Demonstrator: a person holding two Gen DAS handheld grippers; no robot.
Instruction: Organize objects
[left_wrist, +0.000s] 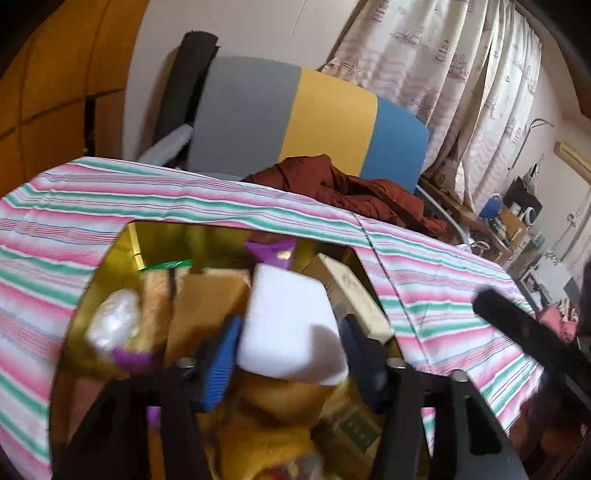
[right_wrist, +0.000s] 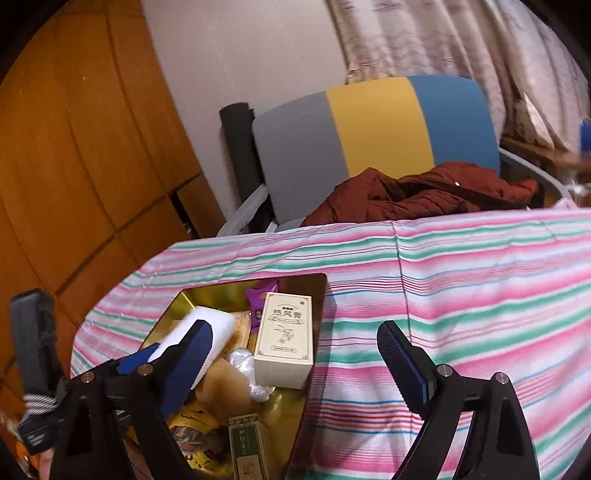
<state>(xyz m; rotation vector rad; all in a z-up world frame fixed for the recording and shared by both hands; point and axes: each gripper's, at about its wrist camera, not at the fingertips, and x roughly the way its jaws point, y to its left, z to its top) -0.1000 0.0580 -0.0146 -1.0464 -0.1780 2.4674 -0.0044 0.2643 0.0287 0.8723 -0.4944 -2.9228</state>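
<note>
White block (left_wrist: 291, 325) gripped by left tongs (left_wrist: 291, 354) over gold tray (left_wrist: 125, 258), right tongs (right_wrist: 295, 354) agape, cream box (right_wrist: 284, 339) lettering legible only rightward

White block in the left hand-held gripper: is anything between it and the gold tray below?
The white block, held in the left hand-held gripper, hangs over the gold tray. The spot beneath is already taken by yellow packets and a cream box.
</note>
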